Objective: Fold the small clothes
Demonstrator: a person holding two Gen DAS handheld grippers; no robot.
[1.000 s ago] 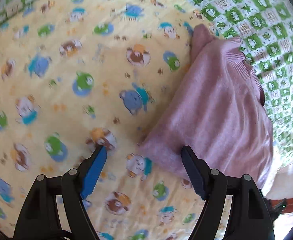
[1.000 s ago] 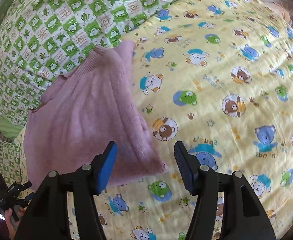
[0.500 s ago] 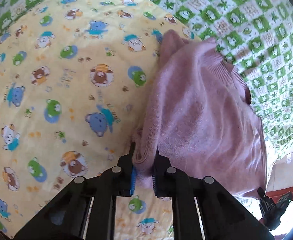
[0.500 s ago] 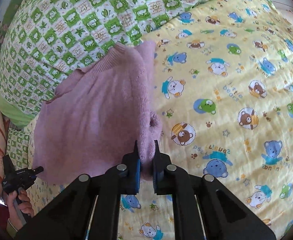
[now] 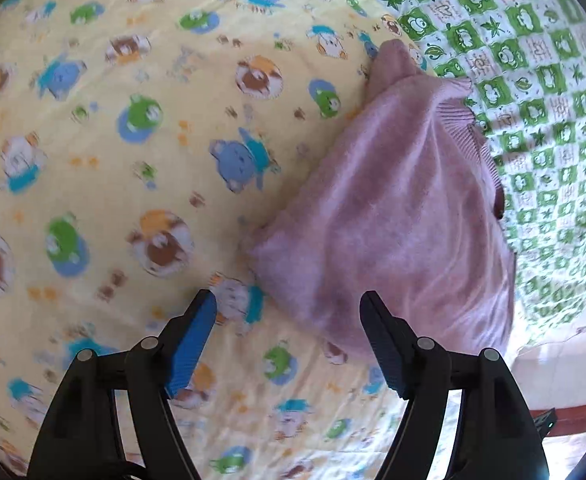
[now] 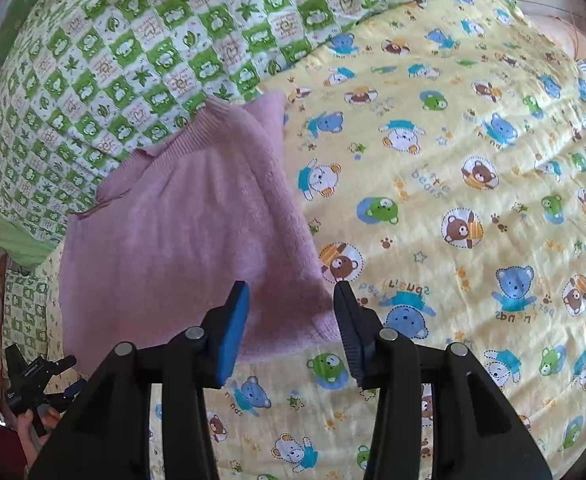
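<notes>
Left wrist view, left to right: the yellow bear-print sheet [image 5: 133,160] filled the left and centre of the frame. The left gripper [image 5: 289,340] stood at lower centre with its fingers [image 5: 191,336] spread wide and nothing between them. The pink knit sweater [image 5: 393,220] lay to the right of centre, its near corner just above the gap between the fingers and its ribbed hem toward the green checked quilt [image 5: 533,60] at upper right.

Right wrist view, left to right: the other handheld gripper and a hand showed at the lower left edge. The sweater [image 6: 181,232] lay left of centre, partly on the quilt [image 6: 133,40] and partly on the sheet [image 6: 473,200]. The right gripper [image 6: 291,328] stood at lower centre, fingers [image 6: 233,328] parted and empty, the sweater's lower right corner lying between them.

Handling, as judged: the garment looked light, soft and limp; it would sag and bunch when lifted. The corners and the firmer ribbed edge appeared the soundest places to take hold.

Change noted: half a second earlier both pairs of fingers were closed on the sweater's near corners, which stood lifted and bunched. Both had since let go, and the fabric lay flatter on the bed.
</notes>
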